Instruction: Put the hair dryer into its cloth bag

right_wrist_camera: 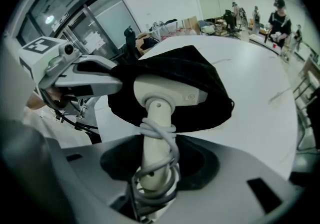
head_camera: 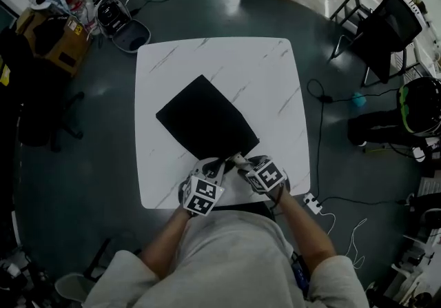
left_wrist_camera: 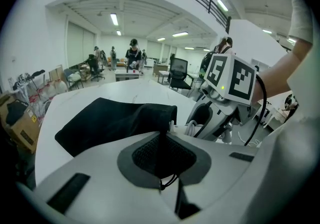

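A black cloth bag [head_camera: 205, 120] lies flat on the white marble table [head_camera: 269, 72]. At its near corner my left gripper [head_camera: 215, 167] is shut on the edge of the bag's mouth [left_wrist_camera: 161, 149], and black cloth fills the space between the jaws. My right gripper [right_wrist_camera: 157, 165] is shut on the handle of the white hair dryer [right_wrist_camera: 159, 118], which has its grey cord wound round it. The dryer's head [right_wrist_camera: 170, 90] sits at the bag's opening [right_wrist_camera: 200, 102], partly under the black cloth. Both grippers are close together at the table's near edge.
The bag covers the table's middle, with bare marble [head_camera: 172, 65] around it. On the floor lie cables and a power strip [head_camera: 313, 202] at the right, office chairs [head_camera: 386, 24] at the back right, and boxes and bags [head_camera: 55, 31] at the back left. People stand far off [left_wrist_camera: 132, 55].
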`<control>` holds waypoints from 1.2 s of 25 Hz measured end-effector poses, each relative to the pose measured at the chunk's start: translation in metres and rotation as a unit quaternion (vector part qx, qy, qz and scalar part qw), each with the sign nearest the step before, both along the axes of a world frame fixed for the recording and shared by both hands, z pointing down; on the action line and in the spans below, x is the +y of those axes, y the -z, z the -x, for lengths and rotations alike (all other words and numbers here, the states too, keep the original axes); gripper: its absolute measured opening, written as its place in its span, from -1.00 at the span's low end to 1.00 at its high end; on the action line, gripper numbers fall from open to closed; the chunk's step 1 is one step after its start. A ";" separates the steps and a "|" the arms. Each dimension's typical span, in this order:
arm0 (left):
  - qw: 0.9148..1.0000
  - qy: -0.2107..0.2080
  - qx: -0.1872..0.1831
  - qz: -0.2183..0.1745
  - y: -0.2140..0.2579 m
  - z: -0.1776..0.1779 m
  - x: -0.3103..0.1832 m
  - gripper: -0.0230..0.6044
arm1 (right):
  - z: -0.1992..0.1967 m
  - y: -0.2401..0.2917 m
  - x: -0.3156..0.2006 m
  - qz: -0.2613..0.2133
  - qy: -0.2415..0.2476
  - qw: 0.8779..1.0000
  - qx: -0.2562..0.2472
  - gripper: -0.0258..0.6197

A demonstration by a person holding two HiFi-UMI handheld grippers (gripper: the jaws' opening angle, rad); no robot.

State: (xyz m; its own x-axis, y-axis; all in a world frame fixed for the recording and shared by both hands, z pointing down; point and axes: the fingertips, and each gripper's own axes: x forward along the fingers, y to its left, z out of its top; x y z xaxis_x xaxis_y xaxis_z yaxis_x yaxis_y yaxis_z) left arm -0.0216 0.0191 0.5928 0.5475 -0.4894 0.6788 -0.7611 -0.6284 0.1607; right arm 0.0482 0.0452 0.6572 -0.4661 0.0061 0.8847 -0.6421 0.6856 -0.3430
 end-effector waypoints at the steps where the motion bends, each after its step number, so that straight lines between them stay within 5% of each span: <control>1: 1.000 -0.001 -0.001 -0.001 0.000 0.000 0.001 -0.86 | 0.002 0.000 -0.002 0.000 0.000 1.000 0.001 -0.30; 25: 1.000 -0.014 -0.012 0.013 -0.012 0.004 0.007 -0.86 | 0.020 -0.025 -0.026 -0.057 -0.010 0.998 0.023 -0.30; 30: 0.999 -0.023 -0.015 0.016 -0.014 0.003 0.008 -0.86 | 0.007 -0.012 -0.024 -0.068 -0.036 0.997 0.016 -0.15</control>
